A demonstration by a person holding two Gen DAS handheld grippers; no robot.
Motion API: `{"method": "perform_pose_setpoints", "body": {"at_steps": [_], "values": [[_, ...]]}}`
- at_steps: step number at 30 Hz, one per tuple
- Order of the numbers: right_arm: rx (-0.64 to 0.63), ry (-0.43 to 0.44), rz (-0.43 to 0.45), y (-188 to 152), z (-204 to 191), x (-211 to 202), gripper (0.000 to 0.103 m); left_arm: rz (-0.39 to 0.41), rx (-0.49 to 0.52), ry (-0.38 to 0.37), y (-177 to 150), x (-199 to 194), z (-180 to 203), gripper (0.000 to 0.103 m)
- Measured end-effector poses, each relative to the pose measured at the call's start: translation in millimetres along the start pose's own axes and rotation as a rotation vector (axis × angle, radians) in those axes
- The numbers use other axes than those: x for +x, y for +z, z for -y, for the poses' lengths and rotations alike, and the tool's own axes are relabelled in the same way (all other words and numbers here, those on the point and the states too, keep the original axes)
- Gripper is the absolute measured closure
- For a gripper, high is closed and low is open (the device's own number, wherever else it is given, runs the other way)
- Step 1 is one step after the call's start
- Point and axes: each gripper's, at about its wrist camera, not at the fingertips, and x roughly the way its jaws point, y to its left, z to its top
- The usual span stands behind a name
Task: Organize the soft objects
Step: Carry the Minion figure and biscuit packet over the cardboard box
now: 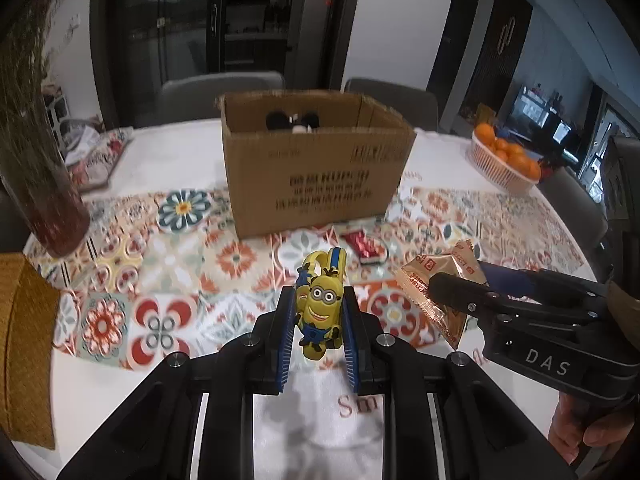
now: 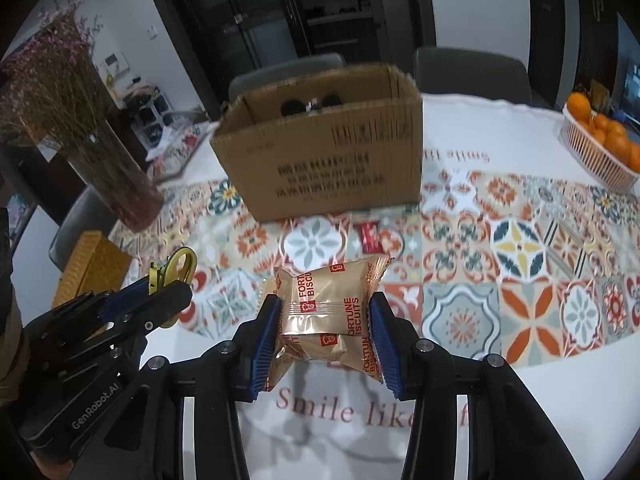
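Left jaws clamp minion toy (image 1: 319, 312); right jaws clamp biscuit packet (image 2: 329, 312). Both short of the cardboard box (image 1: 316, 168). Dark things already inside; red packet (image 1: 363, 246) waits before it on the bench.

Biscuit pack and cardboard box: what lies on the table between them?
A small red packet on the patterned cloth, between biscuit pack and box; right wrist view.

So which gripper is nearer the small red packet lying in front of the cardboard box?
Left, though only slightly. The left gripper holds the minion toy just this side of the red packet; the right gripper, gripping the fortune biscuit pack, sits a bit farther off.
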Motion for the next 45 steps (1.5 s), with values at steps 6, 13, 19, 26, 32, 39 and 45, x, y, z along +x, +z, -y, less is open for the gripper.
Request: {"method": "perform_pose_setpoints", "body": {"at_steps": [6, 13, 19, 26, 32, 39, 45], "values": [[-0.011, 0.002, 0.075, 17, -3, -16, 0.057, 0.070, 0.015, 0.002, 21, -14, 2, 0.080], [-0.019, 0.003, 0.157, 41, -4, -28, 0.057, 0.133, 0.025, 0.002, 46, -22, 3, 0.080], [-0.023, 0.004, 0.218, 63, -4, -37, 0.057, 0.179, 0.025, 0.003, 69, -23, 3, 0.080], [-0.033, -0.001, 0.273, 90, -4, -40, 0.057, 0.219, 0.027, 0.017, 94, -19, 1, 0.080], [-0.045, 0.000, 0.299, 114, -5, -35, 0.057, 0.239, 0.030, 0.034, 117, -11, -2, 0.080], [-0.054, 0.004, 0.301, 141, -1, -21, 0.057, 0.238, 0.026, 0.045, 141, 4, -9, 0.080], [-0.067, 0.004, 0.286, 162, 2, -3, 0.057, 0.207, 0.021, 0.054, 160, 26, -15, 0.080]]}}
